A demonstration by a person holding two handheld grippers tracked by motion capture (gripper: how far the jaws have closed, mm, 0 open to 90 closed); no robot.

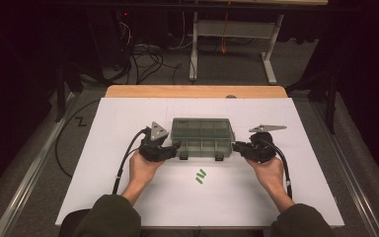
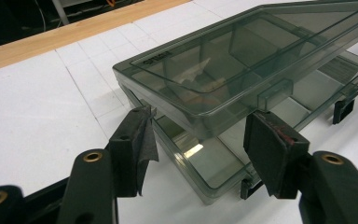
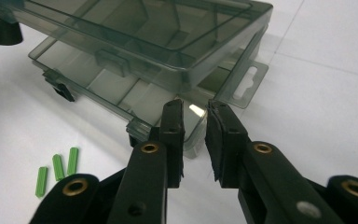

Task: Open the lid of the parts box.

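Note:
A smoky see-through compartment box point(image 1: 202, 136) lies mid-table, its lid point(image 2: 242, 56) lifted a little off the base. My left gripper point(image 1: 175, 146) is at the box's front left corner. Its jaws point(image 2: 200, 149) stand open on either side of that corner, and the pads do not press on it. My right gripper point(image 1: 237, 145) sits at the front right corner. There its jaws point(image 3: 195, 135) are open by a narrow gap, with the tips at the rim of the base point(image 3: 144, 100). Three small green plastic pieces point(image 1: 200, 176) point(image 3: 56, 170) lie on the white sheet in front of the box.
Black latches point(image 1: 219, 157) point(image 2: 342, 109) hang from the box's front edge. The white sheet point(image 1: 128, 113) covers the table, and a wooden strip point(image 1: 192, 91) shows at the far edge. Beyond it are floor cables point(image 1: 148, 57) and a white table frame point(image 1: 271, 64).

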